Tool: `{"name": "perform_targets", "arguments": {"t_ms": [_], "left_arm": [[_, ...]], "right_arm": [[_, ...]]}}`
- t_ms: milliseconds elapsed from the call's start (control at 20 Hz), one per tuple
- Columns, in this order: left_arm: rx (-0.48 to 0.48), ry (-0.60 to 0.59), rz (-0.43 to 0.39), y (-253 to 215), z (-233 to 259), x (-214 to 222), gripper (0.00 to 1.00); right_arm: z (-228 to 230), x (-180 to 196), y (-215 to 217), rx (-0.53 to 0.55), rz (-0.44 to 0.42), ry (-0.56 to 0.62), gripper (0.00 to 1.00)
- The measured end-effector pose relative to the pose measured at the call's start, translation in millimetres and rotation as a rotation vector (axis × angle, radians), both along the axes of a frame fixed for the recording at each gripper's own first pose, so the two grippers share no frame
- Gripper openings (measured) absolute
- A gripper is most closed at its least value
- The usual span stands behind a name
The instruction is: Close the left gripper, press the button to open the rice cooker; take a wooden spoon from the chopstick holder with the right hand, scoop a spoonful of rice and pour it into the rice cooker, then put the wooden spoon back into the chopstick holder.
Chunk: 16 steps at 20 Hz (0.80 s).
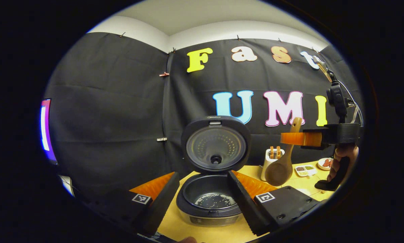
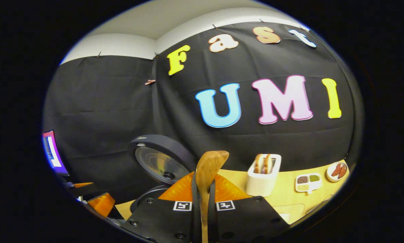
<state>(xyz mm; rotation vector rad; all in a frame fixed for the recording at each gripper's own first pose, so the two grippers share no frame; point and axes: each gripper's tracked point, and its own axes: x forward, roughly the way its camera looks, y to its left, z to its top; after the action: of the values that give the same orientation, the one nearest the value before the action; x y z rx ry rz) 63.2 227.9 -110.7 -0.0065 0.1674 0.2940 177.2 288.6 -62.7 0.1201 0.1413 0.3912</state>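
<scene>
Yellow table [image 1: 218, 233] bears the open rice cooker [image 1: 210, 199] before black cloth.

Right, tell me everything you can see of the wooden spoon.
The spoon looks like light brown wood, one piece, with a rounded oval bowl and a flat handle that widens at its end. The right claw is shut on the handle, both fingers pressing it. In the left gripper view it hangs bowl down, slightly tilted, above the table in front of the holder, right of the open cooker. Whether rice is in its bowl cannot be told.
</scene>
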Motion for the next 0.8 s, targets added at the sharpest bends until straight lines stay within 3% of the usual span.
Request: {"name": "perform_targets", "arguments": {"t_ms": [550,800], "left_arm": [[0.014,0.006,-0.059,-35,1,22,0.97],[0.021,0.003,-0.074,-51,3,26,0.97]], "right_arm": [[-1,-5,-246,-0.042,-0.407,0.014,0.11],[-12,-11,-322,-0.083,-0.520,0.030,0.11]]}}
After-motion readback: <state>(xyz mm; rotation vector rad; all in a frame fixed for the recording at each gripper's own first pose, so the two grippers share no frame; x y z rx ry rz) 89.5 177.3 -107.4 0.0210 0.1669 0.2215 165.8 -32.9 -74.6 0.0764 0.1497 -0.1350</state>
